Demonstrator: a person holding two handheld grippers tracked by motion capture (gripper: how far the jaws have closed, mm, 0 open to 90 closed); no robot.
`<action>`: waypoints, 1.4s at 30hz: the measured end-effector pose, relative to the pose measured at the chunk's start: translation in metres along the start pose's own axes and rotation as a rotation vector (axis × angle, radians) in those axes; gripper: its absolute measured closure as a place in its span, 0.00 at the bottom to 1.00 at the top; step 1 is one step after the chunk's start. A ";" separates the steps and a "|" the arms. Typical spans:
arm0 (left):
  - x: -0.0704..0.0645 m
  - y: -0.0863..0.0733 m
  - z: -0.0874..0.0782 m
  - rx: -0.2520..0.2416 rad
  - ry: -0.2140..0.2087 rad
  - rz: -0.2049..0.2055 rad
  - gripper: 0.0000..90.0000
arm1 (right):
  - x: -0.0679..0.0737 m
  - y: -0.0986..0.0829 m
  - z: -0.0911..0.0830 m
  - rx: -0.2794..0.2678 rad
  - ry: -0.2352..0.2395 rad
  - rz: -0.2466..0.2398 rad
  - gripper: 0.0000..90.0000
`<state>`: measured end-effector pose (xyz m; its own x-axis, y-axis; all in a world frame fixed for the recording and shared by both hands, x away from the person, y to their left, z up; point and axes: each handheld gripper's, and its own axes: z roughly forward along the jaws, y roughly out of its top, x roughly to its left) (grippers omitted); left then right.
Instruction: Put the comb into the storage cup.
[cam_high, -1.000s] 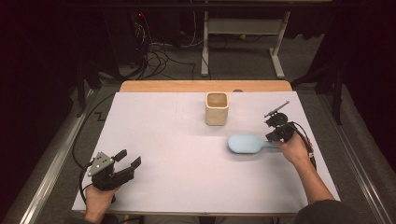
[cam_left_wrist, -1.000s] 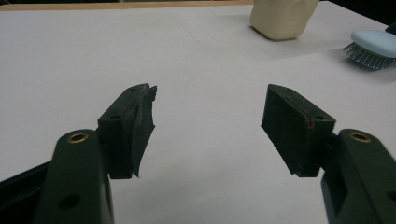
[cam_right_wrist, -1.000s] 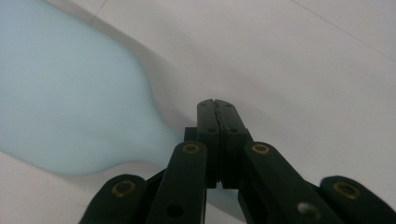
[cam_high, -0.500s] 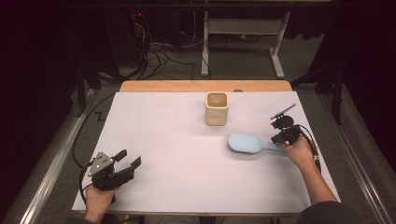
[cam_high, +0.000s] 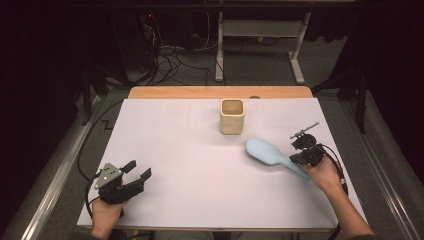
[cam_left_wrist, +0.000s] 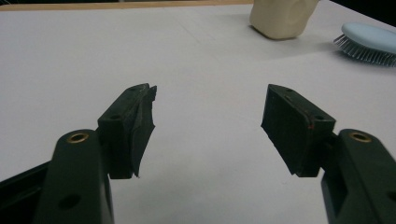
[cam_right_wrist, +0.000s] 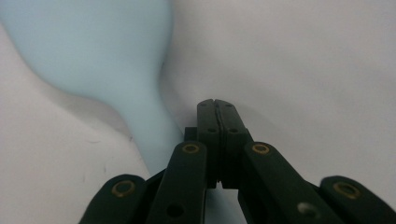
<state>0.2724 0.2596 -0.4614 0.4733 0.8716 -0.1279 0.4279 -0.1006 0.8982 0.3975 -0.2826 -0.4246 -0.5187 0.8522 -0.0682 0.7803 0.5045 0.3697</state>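
A pale blue hairbrush (cam_high: 267, 151) lies bristles down on the white table cover, right of centre, its handle running toward the person's right hand. My right gripper (cam_high: 297, 157) sits over the handle end, jaws shut flat against each other. In the right gripper view the brush handle (cam_right_wrist: 149, 135) passes just left of and under the closed right gripper (cam_right_wrist: 215, 105), not between the pads. A beige square cup (cam_high: 232, 116) stands upright behind the brush. My left gripper (cam_high: 140, 170) rests open near the front left, nothing between its pads; the left gripper (cam_left_wrist: 208, 121) faces the cup (cam_left_wrist: 282, 18) and brush (cam_left_wrist: 369, 37).
White sheet (cam_high: 190, 145) covers the table, with a wooden strip (cam_high: 220, 92) along the far edge. Black cables trail from both grippers off the table sides. A metal stand (cam_high: 260, 45) and loose cables sit on the floor beyond.
The right hand and gripper have drawn back slightly toward the front right along the handle, uncovering more of it. The brush head has shifted a little. The left gripper has stayed put.
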 end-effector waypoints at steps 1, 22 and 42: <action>0.000 0.000 0.000 -0.001 0.001 0.000 0.38 | 0.001 -0.002 -0.001 -0.006 0.006 -0.001 1.00; 0.000 0.000 0.000 -0.001 0.008 0.000 0.38 | 0.039 -0.023 -0.012 -0.077 0.025 -0.048 0.97; 0.000 0.000 -0.001 -0.005 0.009 -0.007 0.38 | 0.047 -0.026 -0.021 -0.165 0.075 0.038 0.57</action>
<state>0.2721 0.2600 -0.4608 0.4631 0.8766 -0.1307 0.4271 -0.0916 0.8995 0.3450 -0.2585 -0.4182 -0.5193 0.8544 0.0158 0.7353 0.4373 0.5178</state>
